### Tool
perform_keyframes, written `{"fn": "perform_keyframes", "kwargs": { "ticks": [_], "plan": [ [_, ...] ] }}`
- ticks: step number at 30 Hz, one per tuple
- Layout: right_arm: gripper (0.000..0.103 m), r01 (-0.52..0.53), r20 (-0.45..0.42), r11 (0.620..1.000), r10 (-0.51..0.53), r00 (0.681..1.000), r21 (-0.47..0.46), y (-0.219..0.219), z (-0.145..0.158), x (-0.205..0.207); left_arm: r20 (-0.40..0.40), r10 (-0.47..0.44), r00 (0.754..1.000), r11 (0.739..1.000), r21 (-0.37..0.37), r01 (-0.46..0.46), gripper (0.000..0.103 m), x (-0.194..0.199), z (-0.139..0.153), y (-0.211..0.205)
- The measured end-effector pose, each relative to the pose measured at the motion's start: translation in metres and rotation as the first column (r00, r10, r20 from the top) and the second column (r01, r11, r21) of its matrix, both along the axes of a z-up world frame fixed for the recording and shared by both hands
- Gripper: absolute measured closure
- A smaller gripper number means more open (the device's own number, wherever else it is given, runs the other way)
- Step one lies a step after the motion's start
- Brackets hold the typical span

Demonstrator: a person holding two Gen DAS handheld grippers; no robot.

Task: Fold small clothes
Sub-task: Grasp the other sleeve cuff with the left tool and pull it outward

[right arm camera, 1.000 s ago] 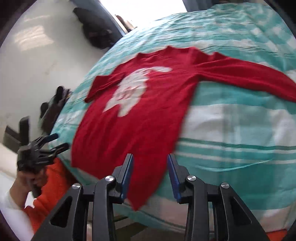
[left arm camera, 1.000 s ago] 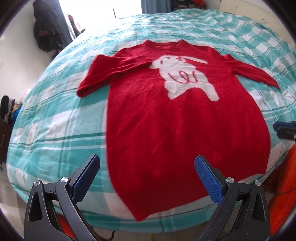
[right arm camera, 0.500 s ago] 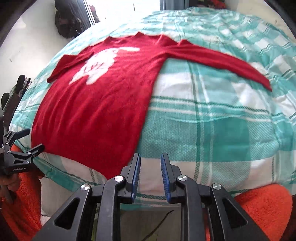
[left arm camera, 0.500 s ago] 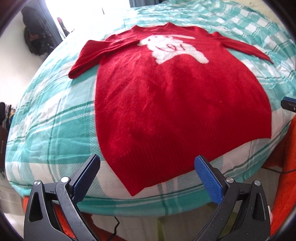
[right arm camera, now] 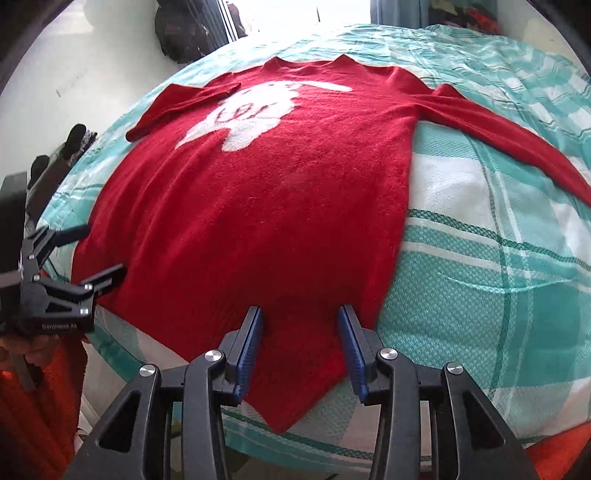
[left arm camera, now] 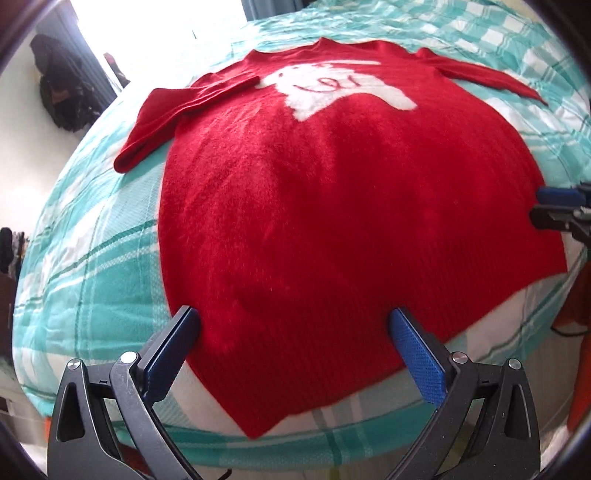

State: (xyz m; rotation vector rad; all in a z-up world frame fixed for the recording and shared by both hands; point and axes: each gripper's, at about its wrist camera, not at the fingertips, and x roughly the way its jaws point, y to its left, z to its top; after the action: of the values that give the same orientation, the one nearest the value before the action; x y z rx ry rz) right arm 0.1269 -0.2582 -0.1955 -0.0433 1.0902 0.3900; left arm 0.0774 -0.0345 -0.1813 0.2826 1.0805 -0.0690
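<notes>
A home bedroom. A bed [left arm camera: 92, 266] under a teal-and-white checked cover fills both views. Beyond it stand a bright window [left arm camera: 155, 33] and dark bags [left arm camera: 66, 96] against the wall.

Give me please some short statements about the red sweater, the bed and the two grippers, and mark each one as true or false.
1. The red sweater lies spread flat on the checked bedcover. True.
2. The sweater has a blue star on its chest. False: it has a white figure.
3. The left gripper is open, one bottom corner of the sweater between its fingers. True.
4. The right gripper is clamped shut on a sleeve. False: it is open over the sweater's other bottom corner.
5. Both sleeves are folded across the chest. False: both lie out to the sides.
</notes>
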Motion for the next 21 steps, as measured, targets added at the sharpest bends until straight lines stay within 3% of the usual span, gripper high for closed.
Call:
{"fn": "perform_keyframes", "kwargs": {
  "ticks": [4, 9, 13, 15, 19, 20, 21],
  "plan": [
    [0.059, 0.015, -0.008, 1.0, -0.015, 1.0, 0.026, -0.006, -0.001, 0.0, 0.025, -0.005, 1.0, 1.0, -0.026, 0.006, 0.001, 0.017, 0.032, 0.014],
    [0.049, -0.005, 0.004, 1.0, 0.005, 1.0, 0.015, 0.004, -0.002, 0.001, 0.142, -0.027, 0.99, 0.996, 0.083, 0.015, 0.001, 0.114, 0.071, 0.033],
    [0.047, -0.01, 0.01, 1.0, 0.01, 1.0, 0.017, 0.007, -0.003, 0.001, 0.115, -0.072, 0.991, 0.983, 0.178, 0.051, 0.004, 0.195, 0.061, 0.03],
    [0.047, -0.007, 0.007, 1.0, 0.007, 1.0, 0.029, 0.006, -0.004, 0.002, 0.061, -0.121, 0.991, 0.969, 0.225, 0.105, 0.017, 0.226, 0.045, 0.021],
    [0.046, -0.006, 0.004, 0.999, 0.006, 1.0, 0.036, 0.003, -0.003, 0.0, 0.003, -0.161, 0.987, 0.935, 0.321, 0.152, 0.025, 0.259, 0.016, 0.004],
    [0.046, -0.006, 0.004, 0.999, 0.006, 1.0, 0.036, 0.003, -0.003, 0.0, 0.002, -0.147, 0.989, 0.943, 0.303, 0.14, 0.043, 0.264, 0.014, 0.005],
    [0.045, -0.007, 0.004, 0.999, 0.007, 1.0, 0.036, 0.003, -0.003, 0.0, -0.003, -0.124, 0.992, 0.959, 0.254, 0.121, 0.079, 0.267, 0.015, 0.01]
  ]
}}
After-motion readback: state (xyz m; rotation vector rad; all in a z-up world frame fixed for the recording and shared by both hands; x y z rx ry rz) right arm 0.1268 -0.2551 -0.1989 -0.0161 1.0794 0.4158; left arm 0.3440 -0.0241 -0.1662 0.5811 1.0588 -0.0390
